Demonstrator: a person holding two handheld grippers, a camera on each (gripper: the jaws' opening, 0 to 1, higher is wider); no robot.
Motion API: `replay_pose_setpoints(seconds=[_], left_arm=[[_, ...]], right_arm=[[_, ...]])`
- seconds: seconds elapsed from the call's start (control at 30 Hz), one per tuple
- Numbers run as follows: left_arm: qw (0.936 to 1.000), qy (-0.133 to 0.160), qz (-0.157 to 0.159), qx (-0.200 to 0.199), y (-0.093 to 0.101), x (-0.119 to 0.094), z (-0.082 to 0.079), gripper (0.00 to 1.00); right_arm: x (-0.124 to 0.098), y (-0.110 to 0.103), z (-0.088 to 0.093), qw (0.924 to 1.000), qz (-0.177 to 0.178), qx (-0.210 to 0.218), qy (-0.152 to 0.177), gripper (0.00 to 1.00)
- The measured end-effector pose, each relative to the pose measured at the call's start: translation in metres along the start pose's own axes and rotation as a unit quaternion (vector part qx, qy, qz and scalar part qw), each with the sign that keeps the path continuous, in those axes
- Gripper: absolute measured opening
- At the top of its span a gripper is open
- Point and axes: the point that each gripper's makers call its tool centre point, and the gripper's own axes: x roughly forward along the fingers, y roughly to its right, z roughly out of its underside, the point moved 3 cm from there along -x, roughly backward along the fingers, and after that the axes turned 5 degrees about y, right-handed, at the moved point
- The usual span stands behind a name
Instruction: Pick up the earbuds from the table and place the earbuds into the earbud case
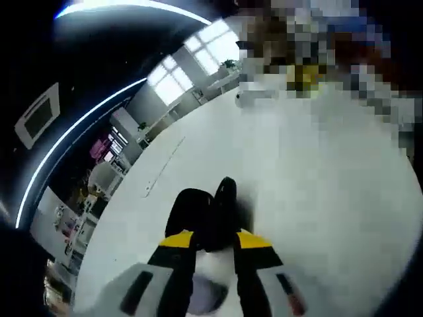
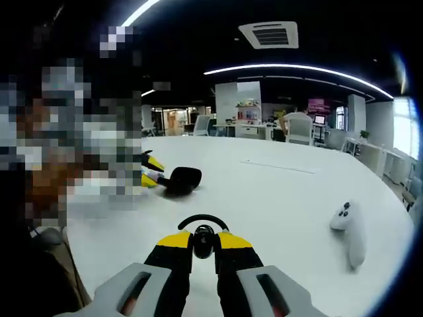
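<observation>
In the right gripper view the right gripper (image 2: 203,246) rises from the lower edge, grey plastic shells tipped with yellow bands and black jaws, and the jaws are clamped on a small black earbud (image 2: 203,239) with a thin curved ear hook arching over it. Beneath and beyond lies the white table (image 2: 277,191), broad, matte and smooth, with a faint straight seam across its far part. Left of the earbud and farther back, the left gripper (image 2: 173,179) lies low over the table, its yellow-banded jaws holding a black, glossy, rounded earbud case (image 2: 182,178) that sits on or just above the white surface; its lid position cannot be made out. To the right of the right gripper, well apart, a white controller (image 2: 350,228) with small dark buttons and a long curved handle rests on the table. Past the table's far edge stand white chairs (image 2: 299,129) and desks, under a black ceiling carrying a curved light strip (image 2: 297,69) and a square air vent (image 2: 271,34); windows brighten the far right. In the left gripper view the left gripper's black jaws are closed around the dark case (image 1: 205,211), which looks blurred, with the white table spreading out beyond it toward bright windows (image 1: 192,63), shelves and potted plants along the room's wall.
</observation>
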Motion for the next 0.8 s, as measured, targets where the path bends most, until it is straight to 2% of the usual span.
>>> replay_pose_setpoints(seconds=[0.07,0.1,0.17,0.3,0.5,0.6,0.7,0.77,0.8], left_arm=[[0.9999,0.000,0.013,-0.003,0.002,0.003,0.001,0.16],[0.9994,-0.003,0.035,0.003,0.009,0.005,-0.001,0.15],[0.9994,-0.001,0.029,0.017,0.010,0.005,-0.007,0.14],[0.9969,-0.017,0.024,0.073,0.025,0.006,-0.017,0.14],[0.9839,-0.036,0.016,0.175,0.069,0.014,-0.042,0.15],[0.9829,-0.045,0.017,0.178,0.088,0.016,-0.056,0.15],[0.9838,-0.053,0.021,0.170,0.098,0.015,-0.066,0.15],[0.9847,-0.055,0.025,0.164,0.103,0.016,-0.070,0.15],[0.9845,-0.064,0.032,0.160,0.110,0.016,-0.074,0.15]], right_arm=[[0.002,0.000,-0.002,1.0000,0.000,-0.001,-0.001,0.12],[0.003,0.000,-0.003,1.0000,0.000,-0.002,-0.001,0.12],[0.005,-0.001,-0.005,1.0000,-0.001,-0.002,-0.001,0.12],[0.010,-0.002,-0.007,1.0000,-0.005,-0.004,-0.006,0.12],[0.021,-0.007,-0.003,0.9989,-0.028,-0.020,-0.031,0.12],[0.029,-0.012,-0.003,0.9966,-0.051,-0.034,-0.055,0.12],[0.044,-0.019,-0.008,0.9923,-0.079,-0.049,-0.081,0.12],[0.047,-0.021,-0.009,0.9911,-0.085,-0.048,-0.090,0.12],[0.059,-0.030,-0.010,0.9868,-0.114,-0.031,-0.111,0.12]])
